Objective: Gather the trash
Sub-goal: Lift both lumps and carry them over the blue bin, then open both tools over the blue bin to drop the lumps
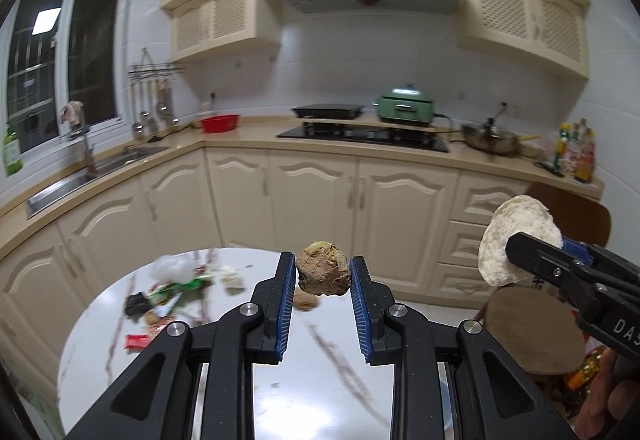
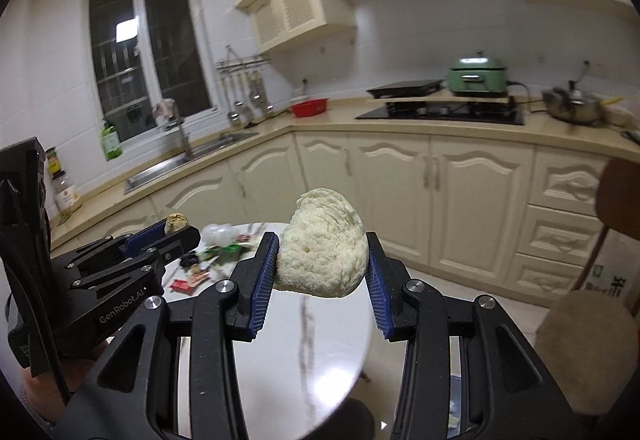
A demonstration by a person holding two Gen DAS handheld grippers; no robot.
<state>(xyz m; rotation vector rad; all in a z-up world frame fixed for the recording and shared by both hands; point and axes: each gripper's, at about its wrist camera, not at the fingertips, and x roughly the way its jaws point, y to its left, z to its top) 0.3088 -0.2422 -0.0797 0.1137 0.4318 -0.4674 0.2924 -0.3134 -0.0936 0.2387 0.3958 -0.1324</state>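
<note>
My left gripper (image 1: 323, 267) is shut on a brown food scrap (image 1: 323, 268) and holds it above the round white marble table (image 1: 320, 380). My right gripper (image 2: 322, 246) is shut on a pale piece of bread (image 2: 324, 248) and holds it above the same table (image 2: 312, 340). The bread (image 1: 516, 240) and right gripper also show at the right of the left wrist view. The left gripper with its scrap (image 2: 177, 222) shows at the left of the right wrist view. A pile of wrappers and a clear bag (image 1: 168, 288) lies on the table's far left, also seen in the right wrist view (image 2: 212, 252).
A small brown scrap (image 1: 306, 302) lies on the table behind the left fingers. A brown chair (image 1: 532, 328) stands right of the table. Cream cabinets, a sink (image 1: 100, 167), a stove (image 1: 360, 137) and a green cooker (image 1: 406, 105) line the far counter.
</note>
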